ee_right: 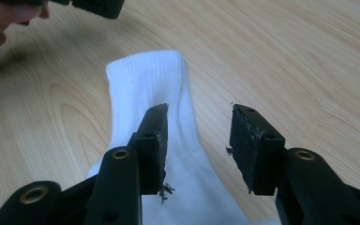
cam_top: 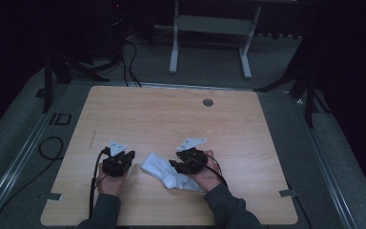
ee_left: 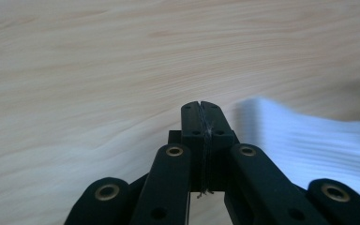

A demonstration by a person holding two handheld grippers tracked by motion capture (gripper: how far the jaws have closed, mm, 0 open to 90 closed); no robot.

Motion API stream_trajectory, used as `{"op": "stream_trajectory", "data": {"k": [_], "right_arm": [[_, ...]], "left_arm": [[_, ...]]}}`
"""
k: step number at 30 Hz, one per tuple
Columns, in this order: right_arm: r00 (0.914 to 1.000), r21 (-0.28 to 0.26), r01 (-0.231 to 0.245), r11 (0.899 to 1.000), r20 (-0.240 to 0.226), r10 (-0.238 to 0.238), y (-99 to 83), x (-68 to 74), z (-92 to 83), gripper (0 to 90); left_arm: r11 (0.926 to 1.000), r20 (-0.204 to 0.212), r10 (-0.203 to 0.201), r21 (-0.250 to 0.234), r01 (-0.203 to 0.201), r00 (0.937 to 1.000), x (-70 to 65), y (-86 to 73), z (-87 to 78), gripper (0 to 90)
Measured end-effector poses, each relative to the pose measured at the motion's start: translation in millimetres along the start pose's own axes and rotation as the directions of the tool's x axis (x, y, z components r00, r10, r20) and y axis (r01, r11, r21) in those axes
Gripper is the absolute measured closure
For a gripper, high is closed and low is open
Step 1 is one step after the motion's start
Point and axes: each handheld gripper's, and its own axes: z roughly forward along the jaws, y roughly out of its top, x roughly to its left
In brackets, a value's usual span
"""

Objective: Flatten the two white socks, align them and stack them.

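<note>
A white ribbed sock (cam_top: 159, 169) lies flat on the wooden table (cam_top: 171, 119) near its front edge, between my two hands. My left gripper (cam_top: 126, 160) sits just left of the sock; in the left gripper view its jaws are pressed together (ee_left: 200, 105) with nothing between them, and the sock (ee_left: 309, 140) blurs past at the right. My right gripper (cam_top: 176, 164) hovers over the sock's right part. In the right gripper view it stands open (ee_right: 199, 110) above the sock (ee_right: 145, 79), the pads apart from the fabric. The left gripper (ee_right: 98, 7) shows at the top left there.
A round cable hole (cam_top: 208, 102) sits in the table's far side. Beyond the table stands a white desk frame (cam_top: 174, 43). Black cables (cam_top: 50, 148) lie on the grey floor at the left. The wood beyond the sock is bare.
</note>
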Motion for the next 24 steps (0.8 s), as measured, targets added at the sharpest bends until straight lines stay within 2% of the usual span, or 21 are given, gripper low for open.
{"op": "stream_trajectory", "data": {"k": [2, 5, 9, 12, 13, 16, 17, 24], "right_arm": [[1.0, -0.001, -0.006, 1.0, 0.001, 0.006, -1.9, -2.6, -5.1, 58.1], [1.0, -0.004, -0.009, 1.0, -0.001, 0.009, -4.1, -3.2, -12.9, 59.4], [0.9999, -0.007, 0.001, 1.0, 0.011, -0.001, -6.9, -3.9, -23.9, 61.0], [0.9997, -0.007, 0.003, 1.0, 0.024, -0.002, -9.1, -6.4, -30.8, 61.4], [0.9996, -0.007, 0.005, 1.0, 0.028, -0.005, -9.8, -7.2, -32.4, 61.5], [0.999, -0.003, -0.005, 1.0, 0.044, 0.006, -14.2, -9.7, -39.4, 61.9], [0.9987, 0.002, -0.009, 1.0, 0.049, 0.009, -15.5, -10.2, -40.8, 61.9], [0.9956, 0.057, -0.059, 0.997, 0.076, 0.055, -38.3, -18.2, -46.4, 62.2]], "left_arm": [[0.9988, 0.028, 0.049, 0.005, -0.049, 0.9984, -9.7, 1.2, 3.0, 89.2], [0.9921, 0.059, 0.118, 0.035, -0.12, 0.9913, -24.1, 1.3, 10.2, 89.2], [0.9822, 0.094, 0.17, 0.065, -0.176, 0.981, -35.6, -0.4, 17.7, 89.2], [0.975, 0.109, 0.187, 0.101, -0.198, 0.9763, -38.7, -2.1, 21.6, 89.2], [0.9704, 0.109, 0.193, 0.126, -0.206, 0.9751, -39.6, -3.0, 24.0, 89.2], [0.9663, 0.105, 0.204, 0.139, -0.217, 0.9734, -41.6, -3.6, 25.4, 89.5], [0.9627, 0.095, 0.216, 0.146, -0.228, 0.9718, -43.6, -3.6, 25.8, 89.6], [0.9571, 0.077, 0.235, 0.156, -0.244, 0.9691, -47.3, -3.8, 26.3, 89.8]]}}
